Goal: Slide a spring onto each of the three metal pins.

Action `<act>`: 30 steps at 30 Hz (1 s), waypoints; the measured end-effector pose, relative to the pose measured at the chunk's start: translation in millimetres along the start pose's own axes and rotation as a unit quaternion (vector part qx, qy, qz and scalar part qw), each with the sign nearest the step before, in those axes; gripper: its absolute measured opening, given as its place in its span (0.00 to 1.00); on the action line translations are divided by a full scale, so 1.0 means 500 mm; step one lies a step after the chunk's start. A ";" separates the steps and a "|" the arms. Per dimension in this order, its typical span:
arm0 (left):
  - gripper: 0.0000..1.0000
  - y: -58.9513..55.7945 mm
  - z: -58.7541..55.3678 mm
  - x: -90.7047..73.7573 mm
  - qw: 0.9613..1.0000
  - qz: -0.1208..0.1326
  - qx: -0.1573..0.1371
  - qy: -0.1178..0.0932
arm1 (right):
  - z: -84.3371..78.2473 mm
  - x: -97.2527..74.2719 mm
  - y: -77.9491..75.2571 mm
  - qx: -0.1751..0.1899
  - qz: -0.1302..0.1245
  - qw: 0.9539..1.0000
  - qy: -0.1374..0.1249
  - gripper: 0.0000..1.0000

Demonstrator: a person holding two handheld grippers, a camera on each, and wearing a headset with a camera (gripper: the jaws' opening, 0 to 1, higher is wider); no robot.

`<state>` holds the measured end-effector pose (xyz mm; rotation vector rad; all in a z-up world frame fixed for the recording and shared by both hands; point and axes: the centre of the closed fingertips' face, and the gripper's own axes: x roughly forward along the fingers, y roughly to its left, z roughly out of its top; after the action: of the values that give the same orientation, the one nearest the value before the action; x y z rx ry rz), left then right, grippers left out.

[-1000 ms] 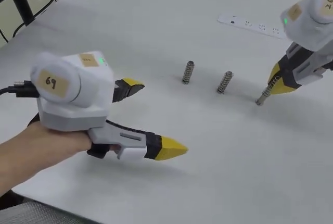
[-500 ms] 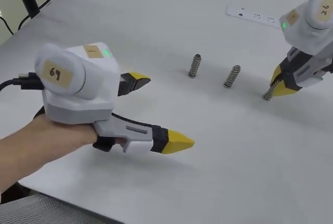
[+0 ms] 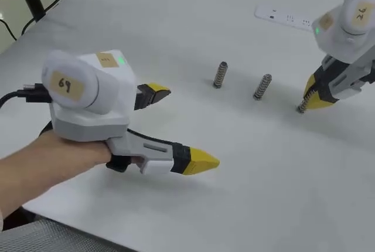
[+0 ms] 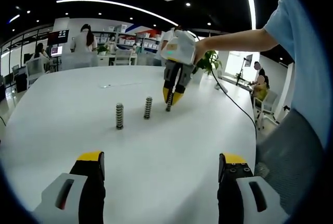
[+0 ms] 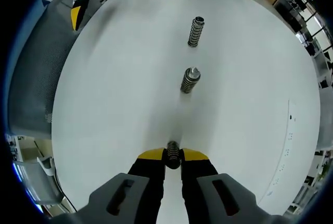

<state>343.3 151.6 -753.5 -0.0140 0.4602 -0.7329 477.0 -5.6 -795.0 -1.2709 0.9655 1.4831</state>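
Three metal pins stand in a row on the white table, each with a spring around it. The left spring (image 3: 220,74) and middle spring (image 3: 262,87) stand free, also seen as the far spring (image 5: 195,31) and the nearer spring (image 5: 190,79). My right gripper (image 3: 313,101) is shut on the third spring (image 3: 302,108), low on its pin; the coil (image 5: 173,153) sits between the yellow tips of my right gripper (image 5: 173,157). My left gripper (image 3: 181,126) is held open over bare table, well left of the pins, with nothing between its jaws. The left gripper view shows the left gripper (image 4: 161,161) facing the row of springs (image 4: 119,115).
A white power strip (image 3: 284,17) lies at the far edge behind the pins. A black cable (image 3: 17,95) runs from the left gripper off the table's left side. A person's arm and the right gripper (image 4: 174,73) reach in beyond the springs.
The right gripper has gone down along the third pin, so less of the spring shows below its tips. The left gripper has stayed open in much the same place.
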 end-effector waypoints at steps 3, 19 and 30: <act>0.88 0.001 0.000 0.000 1.000 0.000 0.000 0.000 | -0.001 0.002 0.003 0.000 0.002 1.000 0.002 0.09; 0.88 -0.004 0.003 0.002 1.000 -0.002 0.002 -0.001 | 0.004 0.000 0.015 0.033 -0.023 0.998 -0.039 0.45; 0.88 -0.005 0.007 0.001 1.000 -0.003 0.006 -0.005 | 0.018 -0.011 0.032 0.080 -0.043 0.990 -0.105 0.68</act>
<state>343.4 148.8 -750.3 -0.0085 0.4468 -0.7415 459.6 -2.0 -788.3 -1.0067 0.8605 1.4118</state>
